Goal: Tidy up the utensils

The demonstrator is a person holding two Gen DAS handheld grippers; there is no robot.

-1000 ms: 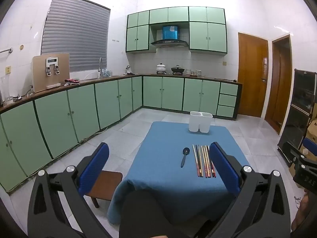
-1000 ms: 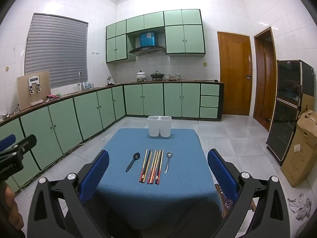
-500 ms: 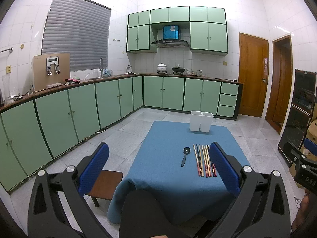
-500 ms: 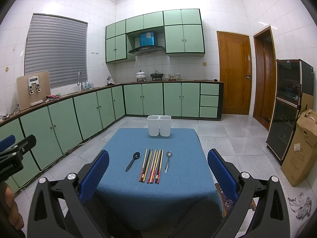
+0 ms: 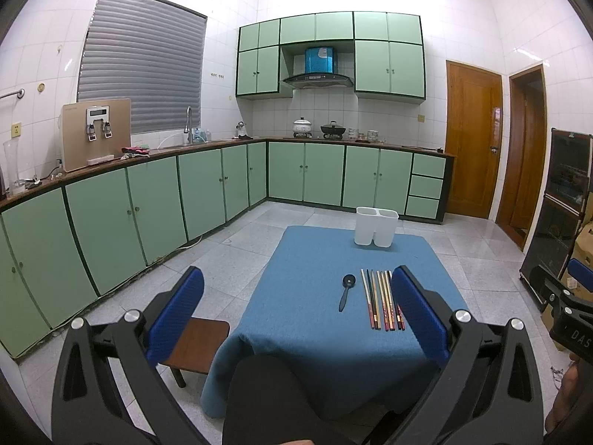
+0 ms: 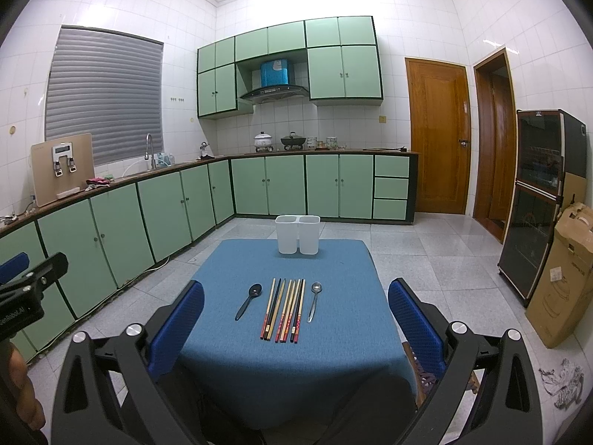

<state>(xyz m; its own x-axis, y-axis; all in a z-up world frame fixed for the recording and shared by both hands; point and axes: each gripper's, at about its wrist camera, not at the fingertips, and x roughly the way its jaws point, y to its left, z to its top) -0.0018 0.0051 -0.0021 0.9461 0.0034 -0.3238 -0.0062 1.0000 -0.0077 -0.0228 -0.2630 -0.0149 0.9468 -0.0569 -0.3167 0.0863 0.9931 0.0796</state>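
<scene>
Both wrist views toward shared table point(image 5: 333, 333)

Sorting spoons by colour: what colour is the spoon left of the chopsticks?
Black spoon, clearest in the right wrist view.

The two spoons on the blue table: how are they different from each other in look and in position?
The black spoon is dark all over, while the silver spoon is shiny metal. The black spoon lies left of the chopsticks, the silver spoon right of them. The black spoon leans at a slant, bowl tipped rightward; the silver spoon lies nearly parallel to the chopsticks. Both lie flat on the table, bowls toward the white holder, untouched by either gripper.
</scene>
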